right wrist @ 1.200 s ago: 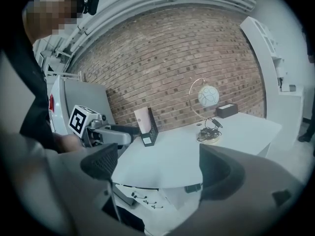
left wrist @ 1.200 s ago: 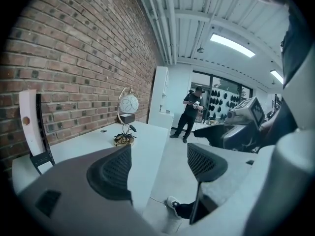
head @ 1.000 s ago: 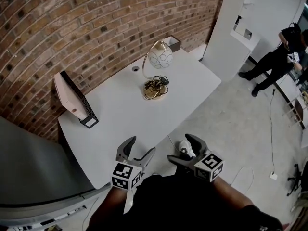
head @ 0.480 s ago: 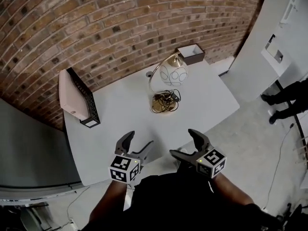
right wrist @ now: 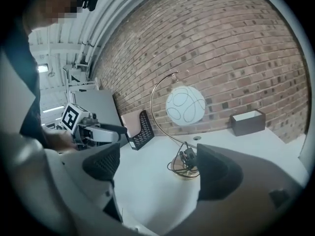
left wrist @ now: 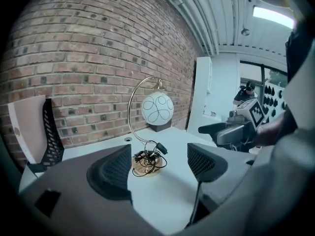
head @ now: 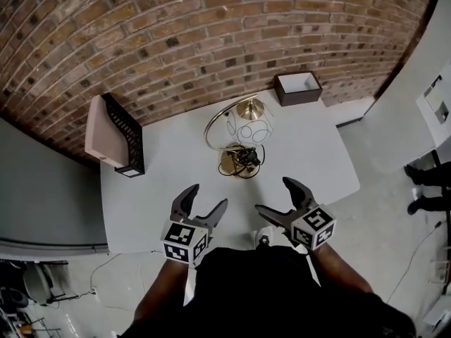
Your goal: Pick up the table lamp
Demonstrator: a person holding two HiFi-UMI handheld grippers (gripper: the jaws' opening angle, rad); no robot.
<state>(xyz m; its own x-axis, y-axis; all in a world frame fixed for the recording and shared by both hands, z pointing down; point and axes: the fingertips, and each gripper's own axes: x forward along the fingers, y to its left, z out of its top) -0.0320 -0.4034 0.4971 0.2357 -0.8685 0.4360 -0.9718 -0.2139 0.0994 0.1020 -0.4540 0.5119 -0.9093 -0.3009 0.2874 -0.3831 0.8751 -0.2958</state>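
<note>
Hovering over the near edge of the table (head: pixel 162 196), both grippers point at the table lamp (head: pixel 252 129), which stands upright around the middle of the table, a little toward the back edge and well apart from either one. The left gripper (head: pixel 208 197) has its jaws spread wide with nothing between them. The right gripper (head: pixel 275 196) is also wide and empty, though its jaws are closing a little.

The lamp lies straight ahead, roughly between the two grippers, and neither is clearly nearer. In the left gripper view its round base (left wrist: pixel 146 162) sits squarely in the gap between the jaws, so that side looks better lined up. The lamp's long axis runs up: a thin gold stem (left wrist: pixel 132 113) arches from the base to the white globe (left wrist: pixel 157 107).

A dark cord (head: pixel 246 159) is bundled on the base and may get in the way of a grip there. The file holder (head: pixel 116 136) at the left edge and the box (head: pixel 297 86) at the back right corner are clear of the path.
</note>
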